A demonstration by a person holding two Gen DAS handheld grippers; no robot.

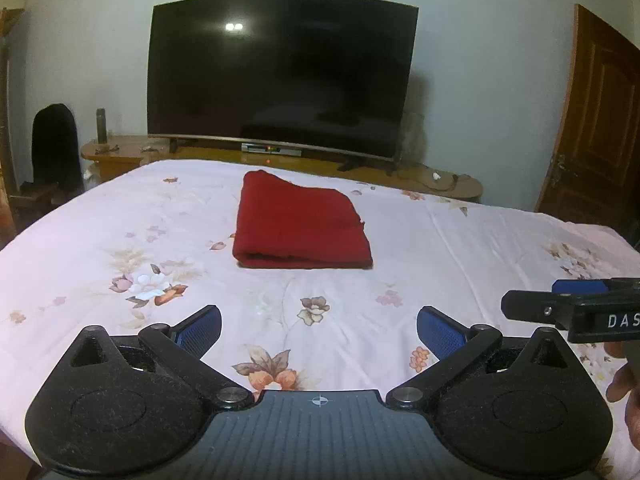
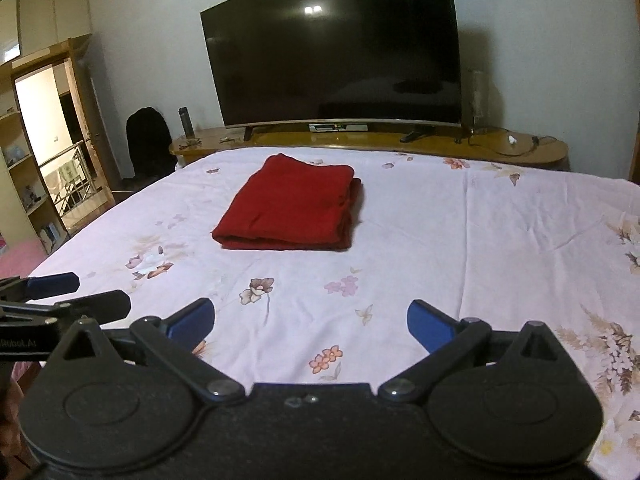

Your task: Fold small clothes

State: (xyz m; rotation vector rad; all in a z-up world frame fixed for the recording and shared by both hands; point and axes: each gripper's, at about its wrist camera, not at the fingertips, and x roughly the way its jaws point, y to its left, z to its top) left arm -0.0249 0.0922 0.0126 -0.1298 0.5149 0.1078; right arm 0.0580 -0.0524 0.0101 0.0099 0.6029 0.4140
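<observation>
i see the folded red cloth (image 1: 300,226) lying at twelve o'clock on the floral bedsheet (image 1: 460,248), well apart from both tools. my left gripper (image 1: 319,326) and right gripper (image 2: 311,320) hang with jaws spread wide, empty.

Left wrist view: low over near edge of bed (image 1: 120,216), facing 12 o'clock toward TV (image 1: 280,76); right gripper (image 1: 532,300) intrudes at 3 o'clock. Right wrist view: same height, just beside, angled slightly toward 11; left gripper (image 2: 92,294) at 9 o'clock. Shared: bed, red cloth (image 1: 300,224), TV, both mid-distance.
</observation>
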